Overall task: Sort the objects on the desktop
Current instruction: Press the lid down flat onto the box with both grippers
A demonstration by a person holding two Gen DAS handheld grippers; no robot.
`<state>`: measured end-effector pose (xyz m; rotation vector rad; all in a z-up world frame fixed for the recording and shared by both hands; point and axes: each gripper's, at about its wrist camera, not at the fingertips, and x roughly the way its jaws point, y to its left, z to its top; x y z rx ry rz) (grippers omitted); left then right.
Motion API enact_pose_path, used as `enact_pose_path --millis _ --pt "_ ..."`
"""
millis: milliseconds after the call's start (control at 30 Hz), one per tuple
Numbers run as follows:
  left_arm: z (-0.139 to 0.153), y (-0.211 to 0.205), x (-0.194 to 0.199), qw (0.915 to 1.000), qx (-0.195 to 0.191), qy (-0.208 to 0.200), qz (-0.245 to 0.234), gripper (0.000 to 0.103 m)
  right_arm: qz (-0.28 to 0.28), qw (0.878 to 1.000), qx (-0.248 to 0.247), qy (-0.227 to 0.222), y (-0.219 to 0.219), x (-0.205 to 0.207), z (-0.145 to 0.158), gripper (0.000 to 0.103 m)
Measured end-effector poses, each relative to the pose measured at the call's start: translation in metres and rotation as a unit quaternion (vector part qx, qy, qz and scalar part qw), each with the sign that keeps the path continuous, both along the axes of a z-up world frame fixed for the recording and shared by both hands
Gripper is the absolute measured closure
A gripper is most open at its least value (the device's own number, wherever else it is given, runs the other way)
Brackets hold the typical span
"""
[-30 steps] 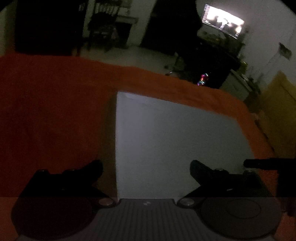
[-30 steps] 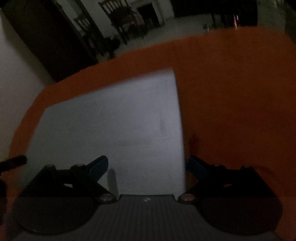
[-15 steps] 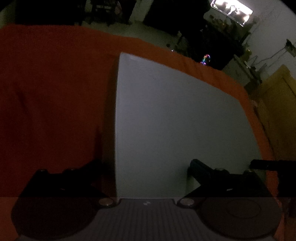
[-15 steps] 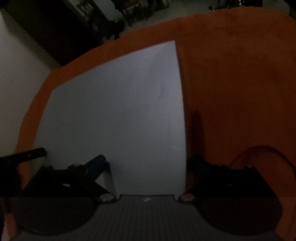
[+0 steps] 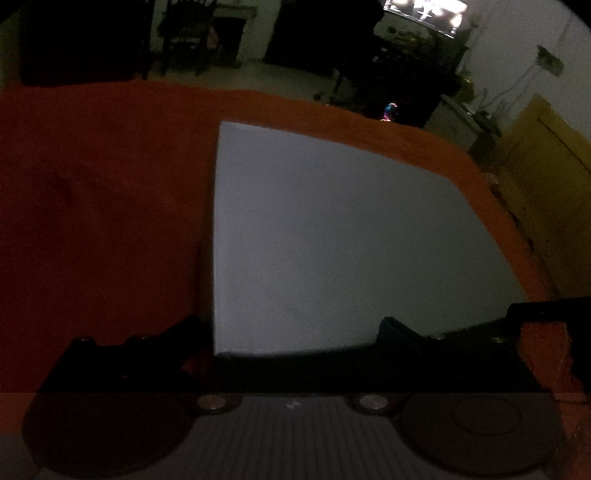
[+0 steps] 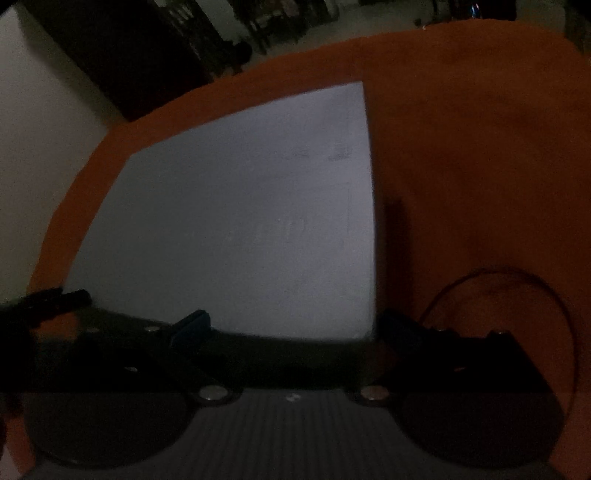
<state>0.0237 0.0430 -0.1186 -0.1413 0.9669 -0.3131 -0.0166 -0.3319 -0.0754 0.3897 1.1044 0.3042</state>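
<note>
A white flat sheet [image 5: 332, 236] lies on the orange cloth [image 5: 92, 203], seen in the right wrist view as the same sheet [image 6: 240, 221]. My left gripper [image 5: 291, 328] is open, and its fingers straddle the sheet's near left corner. My right gripper [image 6: 291, 325] is also open and straddles the near right corner. Neither holds anything. A dark shadow band lies under the sheet's near edge. The room is dim, so I cannot tell whether the sheet is paper or board.
A thin cable loop [image 6: 517, 273] lies on the cloth right of my right gripper. The cloth's far edge drops to the floor, with chairs [image 5: 188, 33] and a lit screen [image 5: 424, 11] beyond. A yellow cabinet [image 5: 546, 177] stands right, a pale wall [image 6: 37, 129] left.
The sheet's near edge, hidden behind both gripper bodies half a second ago, now shows ahead of them with a shadow beneath. Both views have tilted up a little. Both grippers stay open.
</note>
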Motion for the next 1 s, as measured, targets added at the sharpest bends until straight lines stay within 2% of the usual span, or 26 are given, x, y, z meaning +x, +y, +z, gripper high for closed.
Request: enact_pose_path --millis 67,100,133,233,300,533,667,733,800,833,1000 --pt "-0.003 -0.001 -0.004 0.9999 0.009 0.001 -0.006 0.004 0.003 1.000 -0.003 -0.002 0.001 -0.003 -0.006 0.001" --pt "-0.006 0.001 -0.006 0.9998 0.018 -0.004 -0.008 0.012 0.003 1.000 -0.002 0.003 0.002 -0.004 -0.010 0.001" --pt "-0.007 0.005 -0.007 0.9997 0.021 -0.006 -0.006 0.013 0.002 1.000 0.001 0.007 -0.001 -0.004 -0.013 0.001" --pt "-0.007 0.022 0.000 0.9996 -0.008 0.001 0.025 0.013 -0.024 0.999 0.029 0.013 -0.010 0.004 -0.017 0.002" --pt "-0.005 0.027 0.007 0.9992 -0.011 0.004 0.039 0.011 -0.030 0.999 0.039 0.014 -0.015 0.012 -0.016 0.002" --pt "-0.003 0.025 0.040 0.9993 -0.008 0.005 0.035 0.010 -0.013 1.000 0.011 -0.002 -0.009 0.056 -0.007 0.002" --pt "-0.007 0.019 0.067 0.9992 -0.005 -0.017 0.035 0.006 0.003 1.000 -0.003 -0.015 -0.003 0.081 -0.014 0.002" --pt "-0.015 0.015 0.075 0.9997 -0.006 0.002 0.024 0.006 0.027 0.999 -0.005 -0.019 0.000 0.088 -0.021 0.004" --pt "-0.020 0.014 0.078 0.9987 -0.033 0.034 0.021 0.006 0.031 0.999 0.009 -0.012 0.002 0.090 -0.025 0.004" --pt "-0.019 0.010 0.077 0.9980 -0.041 0.044 0.022 0.006 0.032 0.999 0.012 -0.013 0.003 0.090 -0.024 0.003" --pt "0.012 -0.003 0.058 0.9997 -0.017 0.020 0.002 0.006 0.031 0.999 0.032 -0.014 0.000 0.077 -0.004 0.001"
